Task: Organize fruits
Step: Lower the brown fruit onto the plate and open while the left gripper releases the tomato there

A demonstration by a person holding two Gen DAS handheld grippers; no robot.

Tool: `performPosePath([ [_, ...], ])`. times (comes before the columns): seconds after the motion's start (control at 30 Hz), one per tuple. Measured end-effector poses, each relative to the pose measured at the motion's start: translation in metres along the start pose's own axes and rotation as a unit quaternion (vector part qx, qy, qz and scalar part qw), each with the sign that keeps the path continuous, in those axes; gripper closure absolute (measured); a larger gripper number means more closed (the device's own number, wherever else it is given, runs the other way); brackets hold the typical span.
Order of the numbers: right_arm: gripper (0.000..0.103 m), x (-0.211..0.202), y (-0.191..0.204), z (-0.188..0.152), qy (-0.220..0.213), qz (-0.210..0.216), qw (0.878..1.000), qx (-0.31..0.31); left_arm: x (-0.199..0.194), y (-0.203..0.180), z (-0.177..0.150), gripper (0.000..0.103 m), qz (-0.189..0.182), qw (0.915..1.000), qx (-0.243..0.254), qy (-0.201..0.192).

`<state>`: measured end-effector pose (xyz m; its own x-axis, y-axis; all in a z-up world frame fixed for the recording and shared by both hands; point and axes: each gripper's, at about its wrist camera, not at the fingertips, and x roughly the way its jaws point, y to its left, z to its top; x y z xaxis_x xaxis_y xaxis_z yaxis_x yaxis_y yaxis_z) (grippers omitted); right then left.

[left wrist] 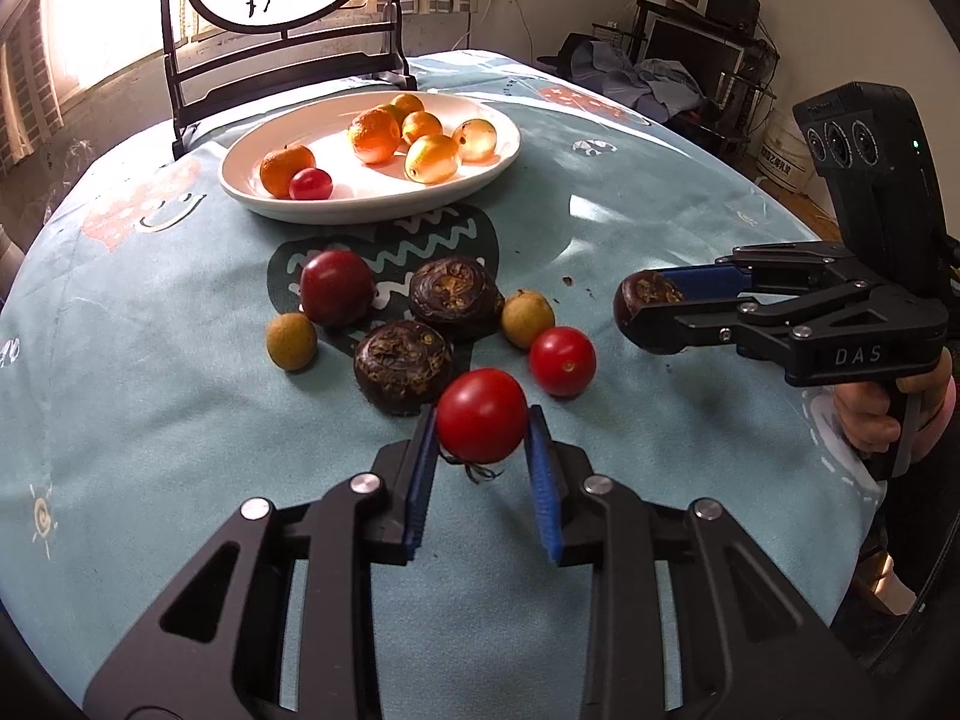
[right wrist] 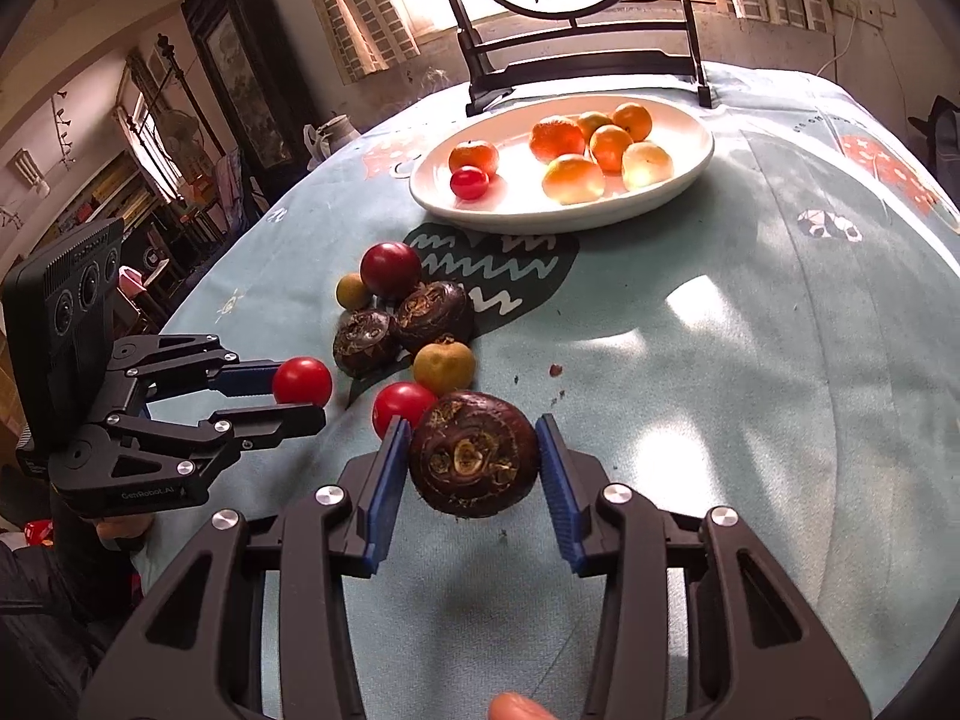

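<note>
My left gripper (left wrist: 482, 427) is shut on a red cherry tomato (left wrist: 480, 414), its blue pads pressing both sides just above the cloth. My right gripper (right wrist: 472, 450) is shut on a dark brown water chestnut (right wrist: 474, 456), which in the left wrist view shows at that gripper's tips (left wrist: 643, 300). Loose on the cloth between them lie two more water chestnuts (left wrist: 455, 297) (left wrist: 402, 363), a dark red fruit (left wrist: 336, 287), two tan longans (left wrist: 291, 341) (left wrist: 527, 318) and another red tomato (left wrist: 562, 360). Beyond them a white plate (left wrist: 372, 213) holds several orange fruits and one small tomato.
A round table under a light blue printed cloth (left wrist: 660, 210) carries everything. A dark chair with a round painted back (left wrist: 282, 60) stands at the far edge behind the plate. A person's hand (left wrist: 870, 414) holds the right gripper's handle. Room clutter lies beyond the table's right side.
</note>
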<state>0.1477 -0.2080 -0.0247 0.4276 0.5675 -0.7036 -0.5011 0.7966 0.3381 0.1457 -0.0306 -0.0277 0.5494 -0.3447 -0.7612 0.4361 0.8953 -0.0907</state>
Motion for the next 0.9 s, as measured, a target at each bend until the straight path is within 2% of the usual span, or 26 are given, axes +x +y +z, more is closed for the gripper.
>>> performPosePath([
  [0.17,0.060,-0.007,-0.001,0.042,-0.052,-0.017,0.998,-0.008,-0.006,0.019,0.043,0.073,0.011,0.9996,-0.009,-0.026],
  [0.3,0.060,0.007,-0.020,0.089,-0.090,-0.029,0.995,0.022,0.008,0.044,0.094,0.073,0.037,0.9976,-0.036,-0.046],
  [0.4,0.060,0.029,-0.037,0.118,-0.102,-0.054,0.993,0.038,0.031,0.065,0.130,0.073,0.060,0.9959,-0.048,-0.048],
  [0.5,0.060,0.053,-0.053,0.138,-0.098,-0.057,0.992,0.047,0.054,0.082,0.156,0.073,0.063,0.9952,-0.064,-0.037],
  [0.67,0.057,0.075,-0.064,0.152,-0.087,-0.058,0.994,0.042,0.080,0.093,0.177,0.071,0.091,0.9934,-0.065,-0.026],
  [0.7,0.055,0.074,-0.063,0.153,-0.088,-0.060,0.994,0.036,0.081,0.094,0.179,0.056,0.100,0.9924,-0.066,-0.029],
  [0.73,0.045,0.072,-0.062,0.154,-0.090,-0.062,0.994,0.029,0.079,0.094,0.179,0.028,0.113,0.9907,-0.066,-0.035],
  [0.8,0.019,0.062,-0.057,0.153,-0.099,-0.069,0.993,0.018,0.068,0.094,0.177,0.013,0.143,0.9850,-0.069,-0.068],
  [0.83,0.001,0.054,-0.053,0.153,-0.109,-0.074,0.991,0.008,0.061,0.092,0.175,0.011,0.151,0.9832,-0.066,-0.078],
  [0.9,0.001,0.036,-0.045,0.150,-0.141,-0.081,0.987,-0.009,0.048,0.087,0.169,0.007,0.159,0.9811,-0.063,-0.090],
])
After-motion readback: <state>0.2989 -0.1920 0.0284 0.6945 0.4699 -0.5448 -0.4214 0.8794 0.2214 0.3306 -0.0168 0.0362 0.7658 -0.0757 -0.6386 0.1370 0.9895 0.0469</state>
